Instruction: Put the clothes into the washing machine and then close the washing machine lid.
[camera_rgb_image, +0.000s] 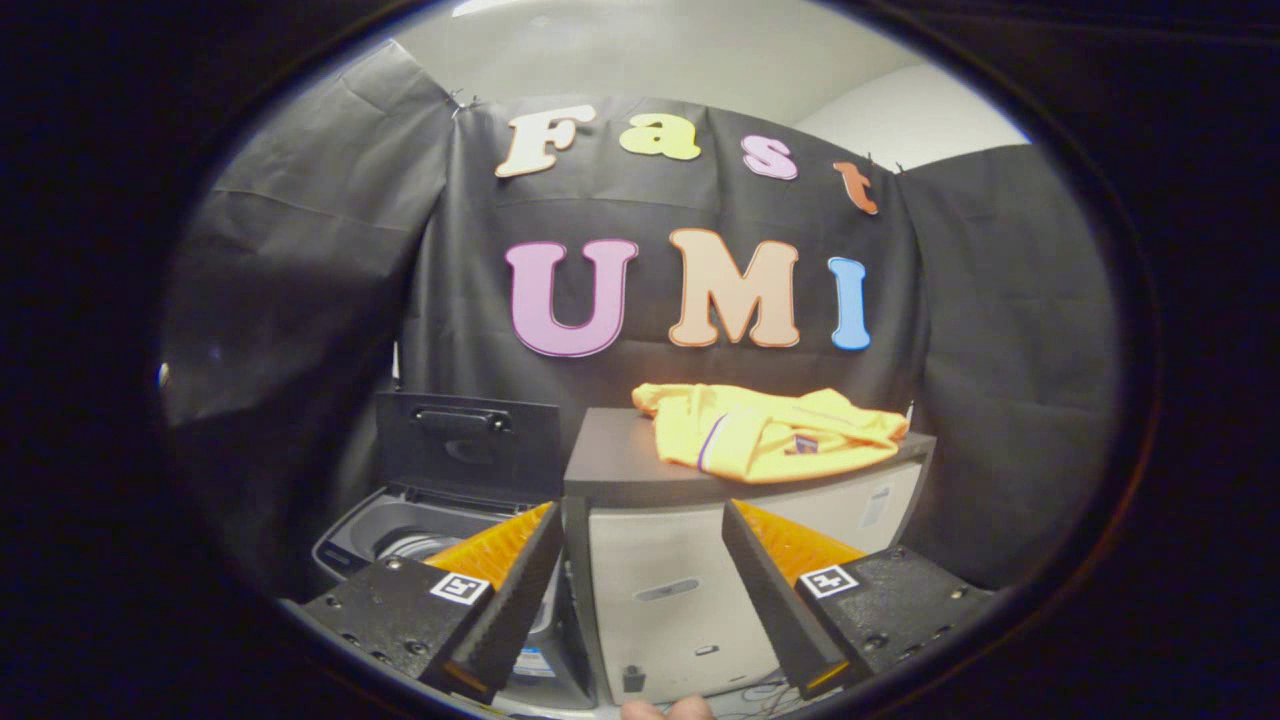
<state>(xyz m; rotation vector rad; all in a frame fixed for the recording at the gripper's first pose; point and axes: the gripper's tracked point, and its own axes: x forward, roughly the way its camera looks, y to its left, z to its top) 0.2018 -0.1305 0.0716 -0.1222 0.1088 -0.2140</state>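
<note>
**Yellow garment on the cabinet, washer lid up, gripper open and empty**

The hand-held gripper (640, 570) has its two fingers spread wide apart, with nothing between them. Through the gap shows the pale front of a box-shaped cabinet (680, 590) with a dark flat top.

The clothes (765, 432), a crumpled yellow garment with a dark stripe along one hem, lie on the cabinet's top, toward its right and back edges, well beyond the fingertips. Part of the cloth hangs slightly over the front edge of the top.

The washing machine (400, 535) stands just beside the cabinet on its left, lower than the cabinet's top. Its lid (468, 445) is raised, standing roughly upright at the back of the machine with its handle facing forward. The round tub opening shows below it, partly hidden behind the left finger.

A fingertip of a person's hand (668, 710) shows beneath the gripper, close to the cabinet's foot.
</note>
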